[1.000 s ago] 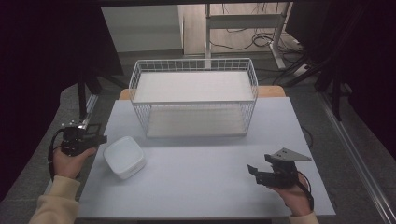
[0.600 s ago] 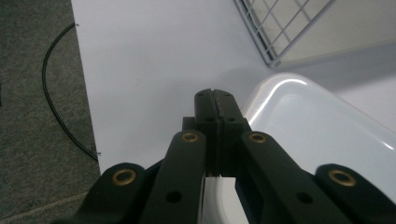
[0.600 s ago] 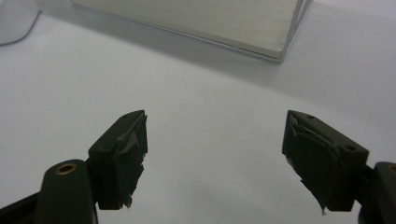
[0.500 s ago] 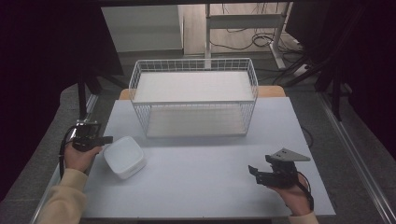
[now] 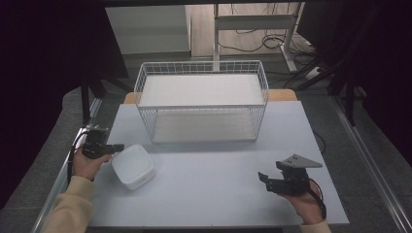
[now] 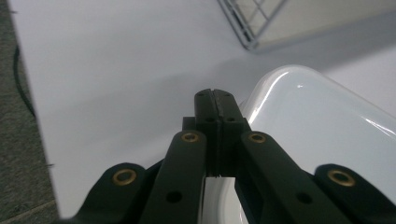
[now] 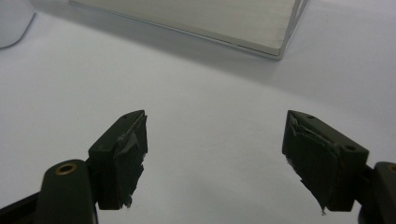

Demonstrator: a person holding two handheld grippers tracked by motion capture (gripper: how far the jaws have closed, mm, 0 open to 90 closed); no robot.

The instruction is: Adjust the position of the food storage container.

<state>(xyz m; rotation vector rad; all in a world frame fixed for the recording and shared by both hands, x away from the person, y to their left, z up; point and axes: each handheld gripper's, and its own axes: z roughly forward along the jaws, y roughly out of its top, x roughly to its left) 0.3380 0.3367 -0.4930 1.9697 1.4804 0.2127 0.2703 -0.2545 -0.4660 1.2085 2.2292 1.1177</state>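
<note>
Table (image 5: 209, 184): white top, carrying everything listed.
Wire basket (image 5: 201, 104): well beyond both hand-held grippers, upright.
White container (image 5: 133, 166): just beside the left hand-held gripper's tips, on their right in the left gripper view.
Left hand-held gripper (image 6: 214, 100): jaws pressed together, nothing between them.
Right hand-held gripper (image 7: 215, 154): jaws spread wide, empty, over bare table.

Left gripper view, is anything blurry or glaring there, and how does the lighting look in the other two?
Left gripper view: near jaw arms soft, bright glare streaks on the white container. Right gripper view: even light, soft shadow under the wire basket. High view: table lit, surroundings dark.
</note>
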